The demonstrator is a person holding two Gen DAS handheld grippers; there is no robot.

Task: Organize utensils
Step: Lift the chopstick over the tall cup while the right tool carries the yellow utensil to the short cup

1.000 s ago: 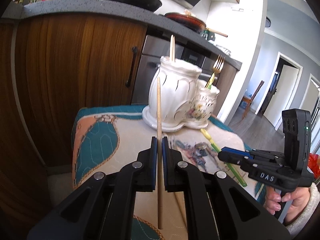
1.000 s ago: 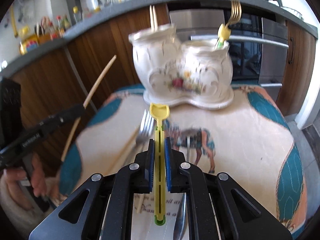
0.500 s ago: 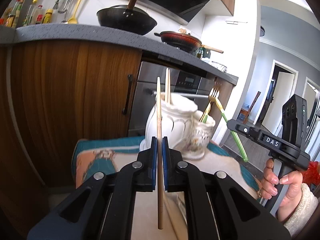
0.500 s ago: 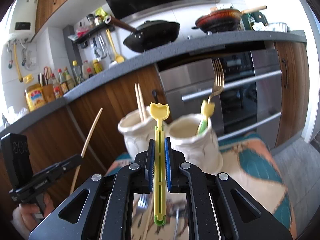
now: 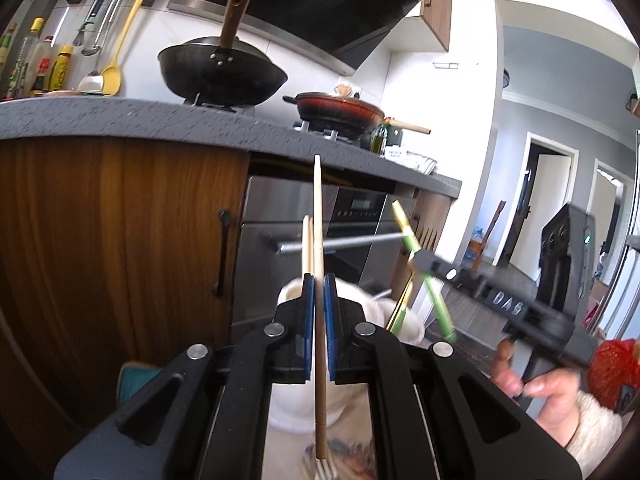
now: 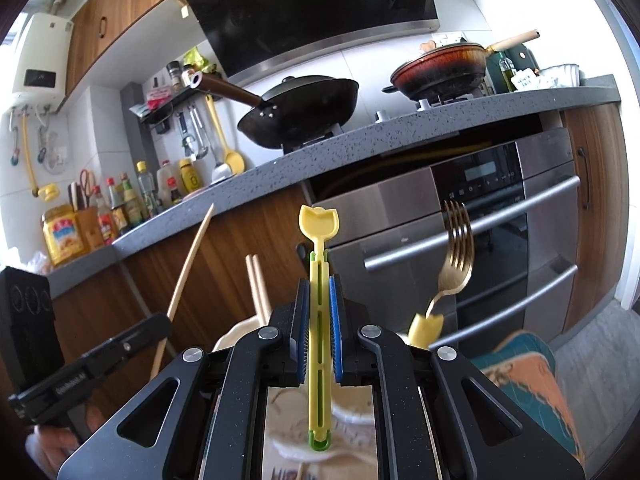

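Note:
My left gripper (image 5: pixel 319 285) is shut on a wooden chopstick (image 5: pixel 318 216) that stands upright between its blue pads. Behind its fingers the white ceramic holder (image 5: pixel 289 293) peeks out, with two chopsticks (image 5: pixel 307 244) standing in it. My right gripper (image 6: pixel 319 280) is shut on a yellow-green utensil handle (image 6: pixel 319 320) with a tulip-shaped end. A gold fork (image 6: pixel 456 256) with a yellow handle stands in the holder's (image 6: pixel 236 330) right cup. Each view shows the other gripper: the right gripper (image 5: pixel 422 260) with its green handle (image 5: pixel 436 304), the left gripper (image 6: pixel 156 326) with its chopstick (image 6: pixel 188 272).
A patterned mat (image 6: pixel 532 364) lies under the holder, and a fork (image 5: pixel 325 469) rests on it. Behind are a wooden cabinet (image 5: pixel 120 260), a steel oven (image 6: pixel 460 248) and a grey counter (image 5: pixel 120 120) with a wok (image 5: pixel 222 72) and a red pan (image 5: pixel 338 110). A hand (image 5: pixel 552 392) grips the right tool.
Both grippers have risen with their utensils still held. The views have tilted up from the mat to the counter, and the holder now sits low behind the fingers.

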